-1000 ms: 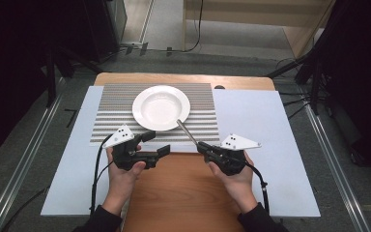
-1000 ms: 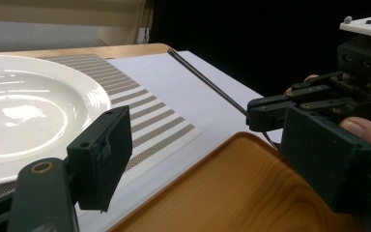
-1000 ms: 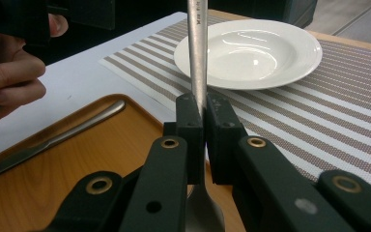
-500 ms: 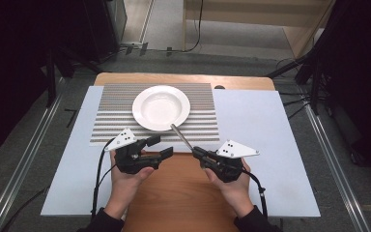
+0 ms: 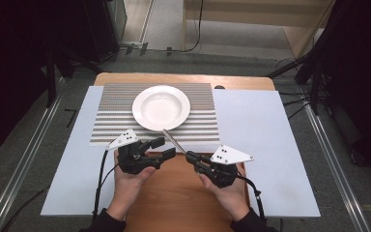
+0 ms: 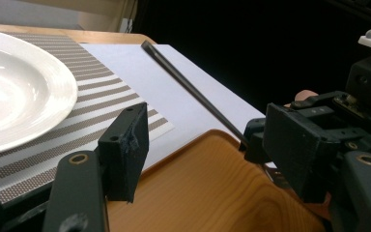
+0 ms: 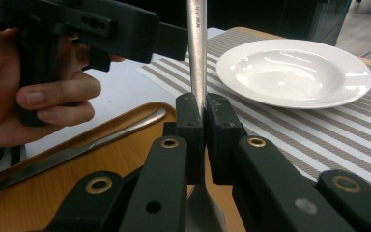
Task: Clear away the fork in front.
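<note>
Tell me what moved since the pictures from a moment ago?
The right tool, shut on a metal utensil, slid a bit toward the left tool, so the utensil's tip swung left and now sits nearer the left tool, close to the plate. The left tool's jaws have just been closing somewhat, with nothing between them. The plate, striped mat and left hand stayed put.

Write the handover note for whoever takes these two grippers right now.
Right gripper: shut on the metal utensil, handle aimed toward the white plate.
Left gripper: open, jaws just been closing, pads pressing on nothing, close beside the utensil.
Things: the plate sits empty on the striped placemat; a knife lies on the wooden board.
Done: utensil picked up.
Left: probably lay the utensil by the plate, then the knife; neither is placed yet.
</note>
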Demonstrator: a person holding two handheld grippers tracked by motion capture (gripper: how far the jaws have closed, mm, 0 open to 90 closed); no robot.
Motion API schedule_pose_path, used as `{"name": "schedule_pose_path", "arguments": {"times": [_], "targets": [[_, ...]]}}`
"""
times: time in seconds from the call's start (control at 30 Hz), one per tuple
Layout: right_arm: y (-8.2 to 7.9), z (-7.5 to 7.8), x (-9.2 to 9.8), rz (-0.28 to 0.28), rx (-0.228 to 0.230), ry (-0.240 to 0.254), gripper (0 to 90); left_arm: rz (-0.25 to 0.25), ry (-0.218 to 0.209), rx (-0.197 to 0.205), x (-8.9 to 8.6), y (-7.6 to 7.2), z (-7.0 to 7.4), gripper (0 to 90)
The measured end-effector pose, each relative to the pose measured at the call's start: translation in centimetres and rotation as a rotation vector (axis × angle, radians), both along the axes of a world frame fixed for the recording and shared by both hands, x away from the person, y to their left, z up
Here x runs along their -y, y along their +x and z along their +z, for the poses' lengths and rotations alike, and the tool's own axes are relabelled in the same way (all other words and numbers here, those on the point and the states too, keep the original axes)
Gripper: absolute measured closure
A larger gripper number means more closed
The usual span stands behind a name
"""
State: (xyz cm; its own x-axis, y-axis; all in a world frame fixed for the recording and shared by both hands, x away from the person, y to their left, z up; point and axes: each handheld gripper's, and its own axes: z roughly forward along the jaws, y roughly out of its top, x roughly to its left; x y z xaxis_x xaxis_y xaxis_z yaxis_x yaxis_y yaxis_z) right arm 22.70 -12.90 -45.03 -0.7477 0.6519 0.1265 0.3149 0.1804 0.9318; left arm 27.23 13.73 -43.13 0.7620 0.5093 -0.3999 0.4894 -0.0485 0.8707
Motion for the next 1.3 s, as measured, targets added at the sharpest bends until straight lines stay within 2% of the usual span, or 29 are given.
{"name": "schedule_pose_path", "arguments": {"times": [0.43,0.53,0.6,0.67,0.7,0.77,0.8,0.83,0.87,0.9,0.97,1.03,1.1,1.13,1.3], "targets": [[-0.6,-0.4,-1.4,0.026,0.010,-0.005,84.2,0.000,-0.003,-0.040,0.2,0.1,-0.4,43.6],[-0.7,-0.4,-1.5,0.025,0.011,-0.006,84.2,0.001,-0.006,-0.057,0.2,0.3,-0.5,47.8],[-0.8,-0.4,-1.5,0.024,0.012,-0.008,84.2,0.004,-0.003,-0.070,0.2,0.4,-0.6,53.9],[-0.8,-0.5,-1.6,0.032,0.012,-0.006,84.1,-0.020,-0.022,-0.095,0.1,0.5,-0.7,64.7],[-0.7,-0.6,-1.7,0.046,0.006,-0.004,83.9,-0.040,-0.056,-0.110,-0.1,0.6,-0.8,69.3],[-0.5,-0.9,-1.8,0.059,-0.002,-0.003,83.7,-0.119,-0.149,-0.159,-0.6,1.0,-1.0,82.6],[-0.4,-1.1,-1.9,0.058,0.003,0.003,82.9,-0.108,-0.141,-0.155,-0.7,0.9,-1.0,85.5],[-0.4,-1.2,-1.9,0.049,0.010,0.011,77.5,-0.075,-0.111,-0.134,-0.7,0.8,-0.8,85.8],[-0.3,-1.2,-1.8,0.048,0.005,0.038,68.4,-0.070,-0.097,-0.120,-0.8,0.7,-0.8,85.8],[-0.2,-1.2,-1.6,0.048,0.006,0.063,63.4,-0.077,-0.103,-0.124,-1.0,0.8,-0.9,85.9],[0.0,-1.0,-1.1,0.026,0.026,0.071,56.6,-0.056,-0.102,-0.122,-1.4,0.8,-0.9,85.9],[0.3,-1.0,-0.5,0.002,0.053,0.078,49.8,-0.062,-0.096,-0.118,-1.7,0.9,-0.9,85.9],[0.5,-1.1,0.2,-0.047,0.092,0.065,46.7,-0.063,-0.092,-0.111,-1.9,0.8,-0.8,85.9],[0.6,-1.2,0.5,-0.064,0.097,0.063,45.0,-0.069,-0.095,-0.113,-2.0,0.8,-0.7,85.9],[1.1,-1.1,2.1,-0.145,0.031,0.052,35.1,-0.087,-0.098,-0.104,-2.7,0.9,-0.6,85.9]]}}
